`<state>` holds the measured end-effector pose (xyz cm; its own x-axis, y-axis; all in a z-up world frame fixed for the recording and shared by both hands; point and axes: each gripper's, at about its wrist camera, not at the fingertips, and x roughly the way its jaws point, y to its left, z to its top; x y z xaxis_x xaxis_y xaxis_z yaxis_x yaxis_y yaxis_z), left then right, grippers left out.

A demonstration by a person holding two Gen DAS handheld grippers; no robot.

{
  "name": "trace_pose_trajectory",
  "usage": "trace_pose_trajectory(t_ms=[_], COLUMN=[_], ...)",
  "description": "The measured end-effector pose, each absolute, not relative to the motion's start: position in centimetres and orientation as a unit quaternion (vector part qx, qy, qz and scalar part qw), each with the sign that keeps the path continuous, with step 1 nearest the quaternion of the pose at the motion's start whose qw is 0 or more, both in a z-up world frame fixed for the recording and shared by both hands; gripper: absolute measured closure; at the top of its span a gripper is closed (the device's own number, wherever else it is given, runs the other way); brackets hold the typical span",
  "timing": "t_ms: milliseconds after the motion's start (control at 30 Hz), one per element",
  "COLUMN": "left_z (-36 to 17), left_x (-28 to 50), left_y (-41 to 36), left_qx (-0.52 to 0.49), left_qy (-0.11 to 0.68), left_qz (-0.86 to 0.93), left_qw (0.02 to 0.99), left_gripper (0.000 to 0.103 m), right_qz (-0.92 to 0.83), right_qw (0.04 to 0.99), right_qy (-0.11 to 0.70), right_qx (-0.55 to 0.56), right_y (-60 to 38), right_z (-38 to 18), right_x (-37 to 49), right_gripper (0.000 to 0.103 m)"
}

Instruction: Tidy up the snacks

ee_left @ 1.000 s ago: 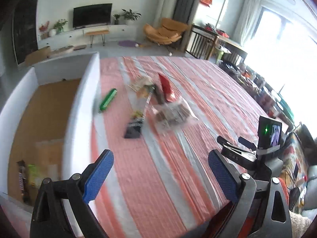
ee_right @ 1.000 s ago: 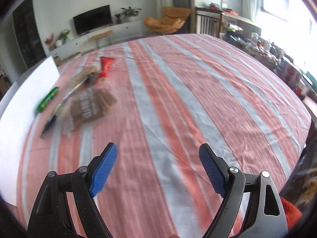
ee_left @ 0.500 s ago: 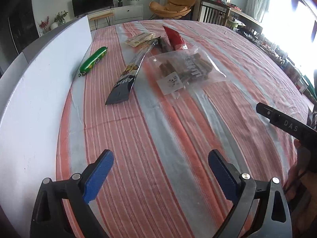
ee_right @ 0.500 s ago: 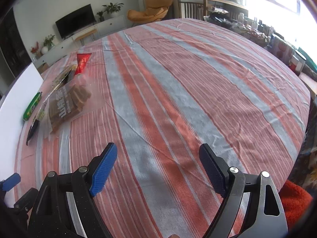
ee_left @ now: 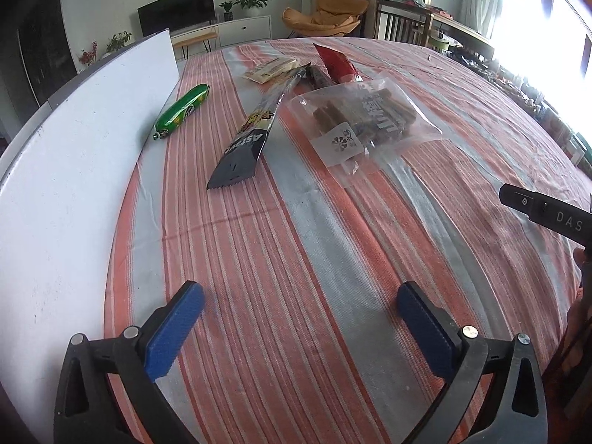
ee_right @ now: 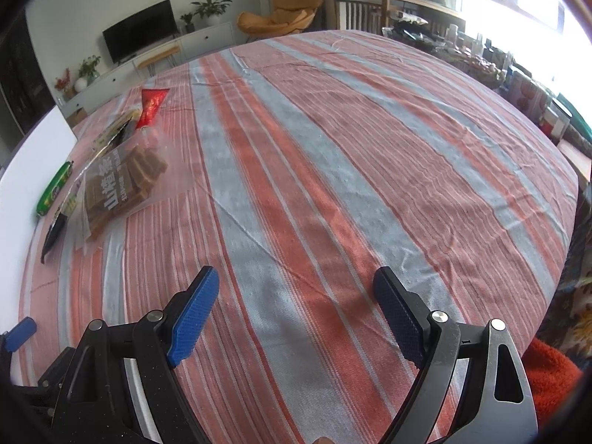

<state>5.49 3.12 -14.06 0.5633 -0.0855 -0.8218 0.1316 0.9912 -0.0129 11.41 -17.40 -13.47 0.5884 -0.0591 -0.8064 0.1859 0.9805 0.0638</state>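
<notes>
Snacks lie on a red-and-grey striped tablecloth (ee_left: pixel 281 259). In the left wrist view I see a green sausage pack (ee_left: pixel 182 111), a long dark stick pack (ee_left: pixel 251 137), a clear bag of brown bars (ee_left: pixel 362 125), a red sachet (ee_left: pixel 335 63) and a pale packet (ee_left: pixel 272 69). My left gripper (ee_left: pixel 299 318) is open and empty, well short of them. My right gripper (ee_right: pixel 296 314) is open and empty over bare cloth; the clear bag (ee_right: pixel 122 181), green pack (ee_right: pixel 55 188) and red sachet (ee_right: pixel 151 107) lie far to its left.
A white box wall (ee_left: pixel 74 170) runs along the table's left side, next to the green pack; it also shows in the right wrist view (ee_right: pixel 22 185). Part of the right gripper (ee_left: pixel 547 214) shows at the right edge. Chairs and a TV stand are beyond the table.
My left gripper swung from above the box and dropped low over the cloth, closer to the snacks. My right gripper shifted slightly to the right. Both stayed open.
</notes>
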Motion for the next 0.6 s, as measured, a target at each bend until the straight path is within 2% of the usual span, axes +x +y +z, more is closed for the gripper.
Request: trace_pose_trajectory(t_ms=[600], left_z=[-14.14], left_x=[5.36], left_y=[3.05], left_qx=[0.025], left_qy=[0.454], left_qz=[-0.059], left_qw=[0.888], left_gripper=[0.0], right_qz=[-0.076], right_qw=[0.886], right_qy=[0.456], right_qx=[0.043], right_y=[-16.65], right_z=[-13.8], right_x=[11.62], right_gripper=[0.012])
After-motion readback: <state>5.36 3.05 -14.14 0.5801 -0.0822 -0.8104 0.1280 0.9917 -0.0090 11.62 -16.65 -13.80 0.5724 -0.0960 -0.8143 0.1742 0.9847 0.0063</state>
